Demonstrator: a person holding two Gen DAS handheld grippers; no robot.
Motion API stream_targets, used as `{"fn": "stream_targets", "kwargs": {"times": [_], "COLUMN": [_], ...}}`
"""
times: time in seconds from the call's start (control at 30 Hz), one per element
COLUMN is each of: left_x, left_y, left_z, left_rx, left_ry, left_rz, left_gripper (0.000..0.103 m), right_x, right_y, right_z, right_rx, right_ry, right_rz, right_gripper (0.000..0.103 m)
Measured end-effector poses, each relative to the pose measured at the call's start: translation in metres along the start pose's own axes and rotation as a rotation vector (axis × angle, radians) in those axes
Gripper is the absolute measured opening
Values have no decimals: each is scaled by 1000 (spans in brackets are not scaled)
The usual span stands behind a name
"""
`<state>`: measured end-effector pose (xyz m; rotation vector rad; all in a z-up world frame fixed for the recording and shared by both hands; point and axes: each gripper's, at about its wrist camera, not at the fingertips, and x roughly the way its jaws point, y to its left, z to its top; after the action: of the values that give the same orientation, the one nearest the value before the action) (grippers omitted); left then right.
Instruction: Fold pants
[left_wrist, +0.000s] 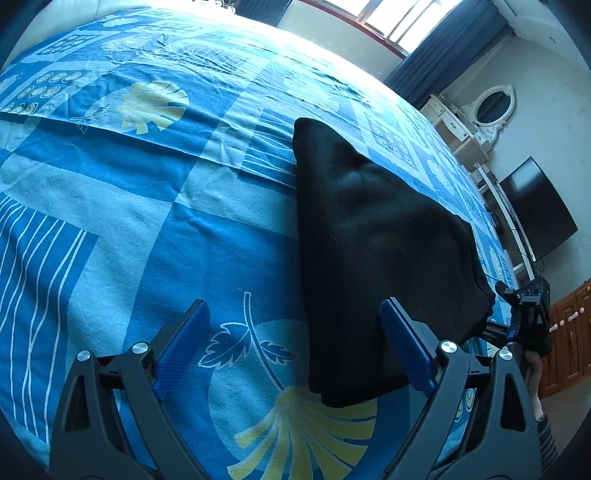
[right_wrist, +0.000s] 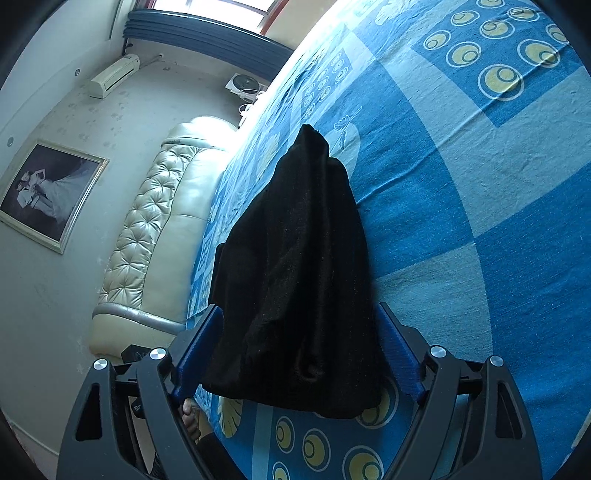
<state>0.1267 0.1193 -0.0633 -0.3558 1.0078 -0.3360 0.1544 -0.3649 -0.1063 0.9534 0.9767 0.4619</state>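
The black pants (left_wrist: 376, 251) lie folded into a compact bundle on the blue patterned bedsheet (left_wrist: 147, 206). My left gripper (left_wrist: 295, 332) is open, its right finger resting over the near corner of the pants, its left finger over bare sheet. In the right wrist view the pants (right_wrist: 295, 280) lie between the spread fingers of my right gripper (right_wrist: 299, 347), which is open and holds nothing. The right gripper also shows at the far right of the left wrist view (left_wrist: 524, 314), at the other end of the bundle.
The bed's cream tufted headboard (right_wrist: 155, 236) and a framed picture (right_wrist: 44, 195) are at the left of the right wrist view. A dark television (left_wrist: 535, 210), a white dresser with mirror (left_wrist: 484, 114) and a wooden cabinet (left_wrist: 569, 339) stand beyond the bed's edge.
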Motion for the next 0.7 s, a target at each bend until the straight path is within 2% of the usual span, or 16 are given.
{"fn": "stream_targets", "kwargs": {"times": [0.33,0.63,0.7], "left_x": [7,21,23], "left_y": [3,9,6], "left_z": [-4,-2,-3], "left_rx": [-34,-109,-120], "left_ry": [27,75,95], "left_rz": [-65,-172,-225], "left_gripper": [93,93,93], "right_x": [2,15,17], "right_y": [2,13,16], "right_z": [-3,-5,-7], "right_rx": [-12,-51,-56], "right_ry": [3,36,37], "right_rz": [-35,-91,-93], "right_gripper": [82,84,86]}}
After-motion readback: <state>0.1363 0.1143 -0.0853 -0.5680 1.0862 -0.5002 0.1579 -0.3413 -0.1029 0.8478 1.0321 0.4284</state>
